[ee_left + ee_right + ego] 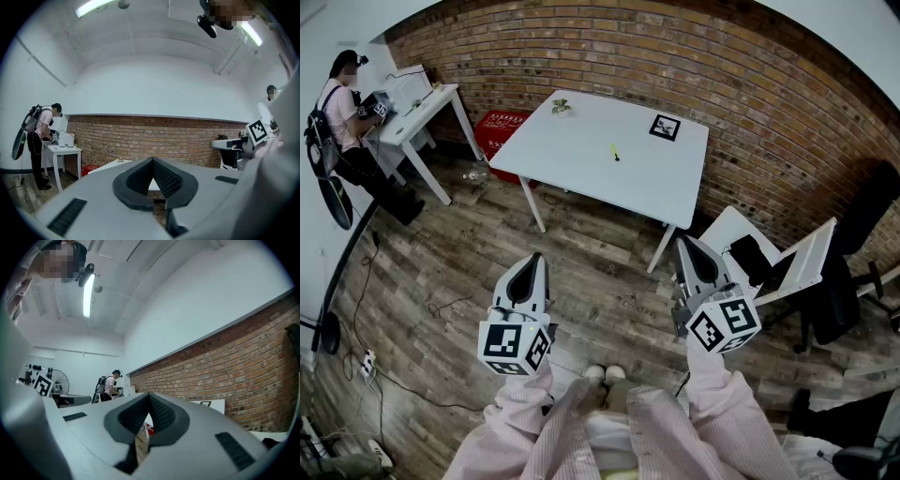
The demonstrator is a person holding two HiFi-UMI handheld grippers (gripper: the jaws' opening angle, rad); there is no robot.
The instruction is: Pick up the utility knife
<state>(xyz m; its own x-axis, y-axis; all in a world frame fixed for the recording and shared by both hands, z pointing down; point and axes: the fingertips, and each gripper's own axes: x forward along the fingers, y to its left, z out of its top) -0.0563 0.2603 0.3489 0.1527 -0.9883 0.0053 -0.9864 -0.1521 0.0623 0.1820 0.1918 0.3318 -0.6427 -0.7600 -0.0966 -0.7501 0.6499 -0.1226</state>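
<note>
The utility knife is a small yellow-green thing lying near the middle of the white table, far ahead of me. My left gripper and right gripper hang over the wooden floor, well short of the table, both pointing roughly level toward it. In the left gripper view the left gripper has its jaws together with nothing between them. The right gripper is likewise shut and empty in its own view. The knife is too small to make out in either gripper view.
A black-and-white marker card and a small greenish object also lie on the table. A red crate stands by the brick wall. A black office chair and a white panel are at the right. A person stands at a side desk. Cables run across the floor.
</note>
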